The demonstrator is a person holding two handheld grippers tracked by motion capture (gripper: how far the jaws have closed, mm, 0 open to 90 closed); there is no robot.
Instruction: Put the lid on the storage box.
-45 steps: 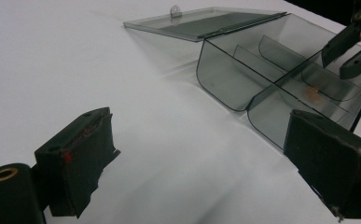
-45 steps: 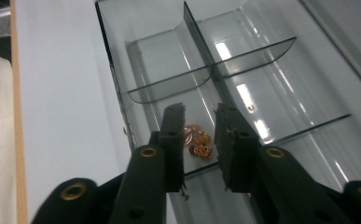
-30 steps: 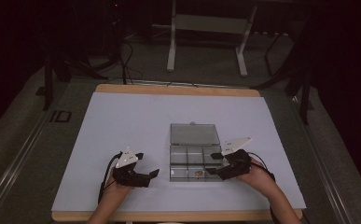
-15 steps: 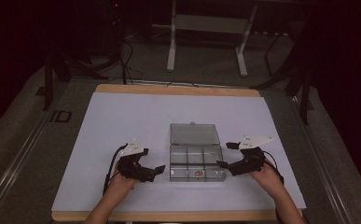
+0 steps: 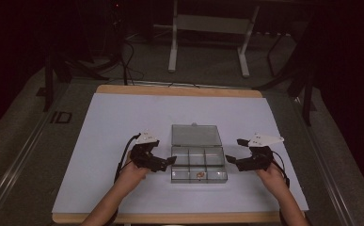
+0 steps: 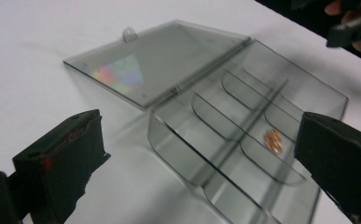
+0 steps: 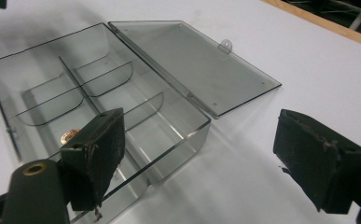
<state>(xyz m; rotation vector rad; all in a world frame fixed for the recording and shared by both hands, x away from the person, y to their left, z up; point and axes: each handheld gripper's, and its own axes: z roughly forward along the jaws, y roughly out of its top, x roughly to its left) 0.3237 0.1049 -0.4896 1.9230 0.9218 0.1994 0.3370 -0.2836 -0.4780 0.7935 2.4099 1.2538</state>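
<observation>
**Open box between two spread grippers**

With both sets of jaws spread wide and holding nothing, the left gripper [image 5: 168, 162] sits just at the left wall of the box [image 5: 198, 175], and the right gripper [image 5: 231, 162] hangs just off its right wall. In the left gripper view, one black jaw stands over bare table on the near-left of the box and the other over its near edge; in the right gripper view, one jaw overlaps the box's wall while the other is over bare table.

The box is clear, thin-walled plastic with six compartments, lying near the middle of the white table [image 5: 99, 141]. Its lid [image 5: 195, 135] is swung fully open and lies flat on the far side. A small copper-coloured piece [image 6: 273, 140] rests in the near middle compartment.

Risks, as I judge them: the box looks light and the table smooth, so a nudge from either jaw could slide or spin it. A jaw closing on one wall alone could tip it and spill the piece. Pinching the thin wall hard might flex it. The clear edges are hard to read, so a jaw could catch the rim.
</observation>
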